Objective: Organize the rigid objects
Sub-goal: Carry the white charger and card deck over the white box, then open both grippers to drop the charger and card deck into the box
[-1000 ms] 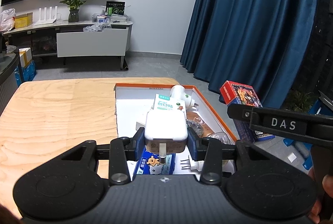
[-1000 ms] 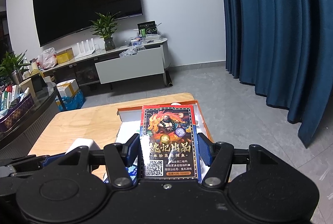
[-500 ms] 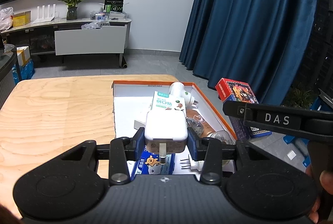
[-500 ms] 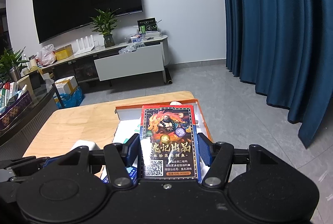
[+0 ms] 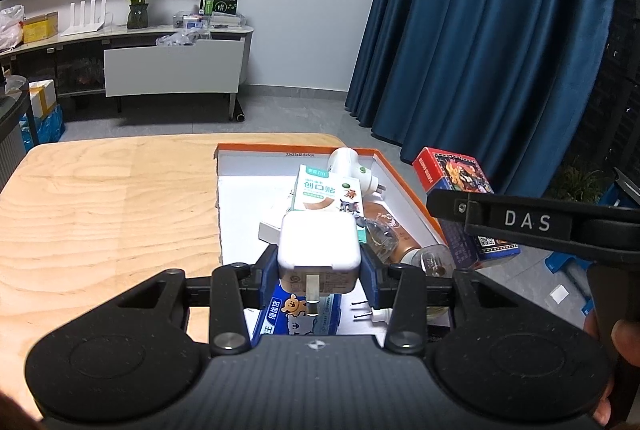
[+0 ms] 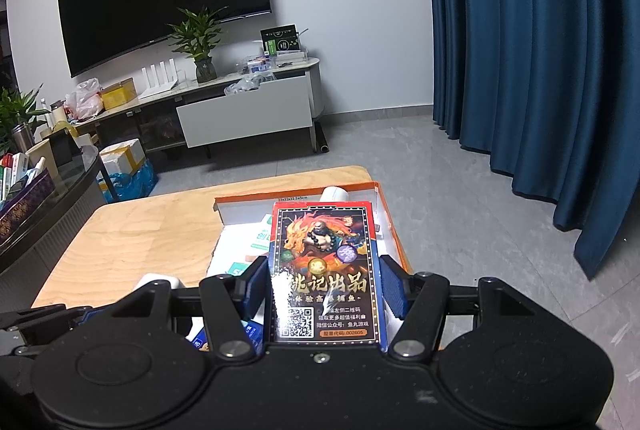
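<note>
- We hold two items above the orange-rimmed tray (image 5: 404, 186): left gripper (image 5: 319, 272) clamped on a white charger (image 5: 318, 240), prongs facing us; right gripper (image 6: 323, 284) clamped on a red card box (image 6: 324, 270).
- Our call: lower each w/ jaws level into bare white floor near the tray's left wall, then release; avoid stacking.
- Tray holds a bandage box (image 5: 326, 190), white plug-in unit (image 5: 348, 166), bottle (image 5: 396, 234), blue carton (image 5: 300, 314), small plug (image 5: 374, 312) — crowded along tray's right side.
</note>
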Demonstrator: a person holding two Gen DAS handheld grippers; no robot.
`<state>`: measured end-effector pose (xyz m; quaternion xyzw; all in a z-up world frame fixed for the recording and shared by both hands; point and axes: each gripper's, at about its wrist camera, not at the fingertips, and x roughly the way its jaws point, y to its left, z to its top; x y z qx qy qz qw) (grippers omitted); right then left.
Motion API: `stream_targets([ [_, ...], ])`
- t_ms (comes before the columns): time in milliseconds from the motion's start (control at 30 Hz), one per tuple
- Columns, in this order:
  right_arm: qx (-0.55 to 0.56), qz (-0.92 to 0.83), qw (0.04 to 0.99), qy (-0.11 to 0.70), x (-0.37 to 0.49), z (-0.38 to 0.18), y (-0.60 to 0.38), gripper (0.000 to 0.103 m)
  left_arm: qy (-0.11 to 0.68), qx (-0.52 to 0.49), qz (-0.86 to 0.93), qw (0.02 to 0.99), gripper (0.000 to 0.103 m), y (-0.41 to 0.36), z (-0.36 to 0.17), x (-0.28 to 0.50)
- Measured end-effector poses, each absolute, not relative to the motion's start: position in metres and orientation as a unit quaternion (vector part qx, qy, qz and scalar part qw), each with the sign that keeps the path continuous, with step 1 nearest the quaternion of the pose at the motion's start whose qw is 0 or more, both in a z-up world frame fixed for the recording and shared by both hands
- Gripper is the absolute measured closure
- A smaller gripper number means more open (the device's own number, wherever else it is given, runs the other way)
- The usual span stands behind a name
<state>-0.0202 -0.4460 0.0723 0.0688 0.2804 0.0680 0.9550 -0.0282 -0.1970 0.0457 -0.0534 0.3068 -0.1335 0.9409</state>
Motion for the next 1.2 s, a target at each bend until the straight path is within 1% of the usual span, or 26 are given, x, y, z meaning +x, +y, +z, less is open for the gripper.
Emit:
stream_targets([
  [867,0.072,0.061,0.948,0.304,0.010,0.061,-0.444,0.032,0.330,-0.063,-0.137,0.932,0.060,-0.193,0.031,-0.011],
  [1200,0.092,0.055,0.950,0.294,0.029,0.069,-0.453,0.032,0.328,-0.068,-0.149,0.930,0.060,-0.196,0.032,-0.005],
])
